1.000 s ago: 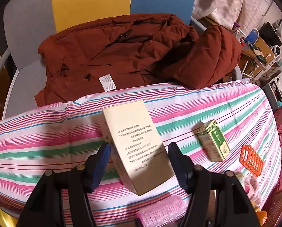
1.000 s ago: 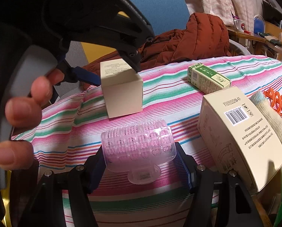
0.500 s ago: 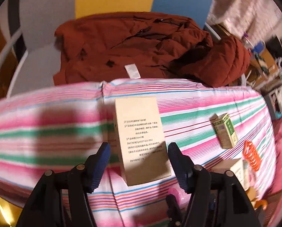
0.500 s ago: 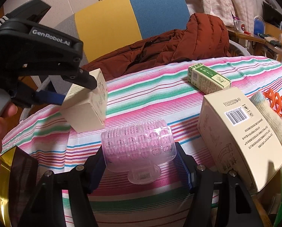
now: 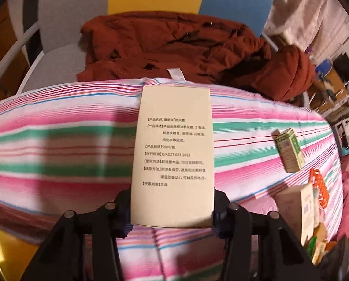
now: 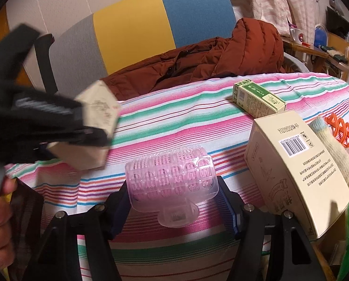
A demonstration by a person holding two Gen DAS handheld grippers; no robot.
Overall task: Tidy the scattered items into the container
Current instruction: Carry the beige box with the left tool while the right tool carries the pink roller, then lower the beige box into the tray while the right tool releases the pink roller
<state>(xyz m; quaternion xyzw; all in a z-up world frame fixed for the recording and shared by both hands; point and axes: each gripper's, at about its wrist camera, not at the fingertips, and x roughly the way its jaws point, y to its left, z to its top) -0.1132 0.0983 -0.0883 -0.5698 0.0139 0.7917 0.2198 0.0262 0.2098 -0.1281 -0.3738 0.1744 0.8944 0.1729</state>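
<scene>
Left gripper (image 5: pixel 172 213) clamped on cream box (image 5: pixel 173 157), box held clear above striped cloth (image 5: pixel 57 140). Right gripper (image 6: pixel 174 201) clamped on pink hair roller (image 6: pixel 172 180), also lifted. Step judged: carry phase, both items grasped. Container not clearly seen. Green box (image 6: pixel 256 99), barcode box (image 6: pixel 298 168), orange clip (image 6: pixel 345 131) left on cloth. Next: transport to container, release there.

Cream box (image 5: pixel 172 157) gripped between the left gripper's (image 5: pixel 172 213) fingers carries printed Chinese text, with "50ml" and "Q/ADZT-023-2023" legible.
</scene>
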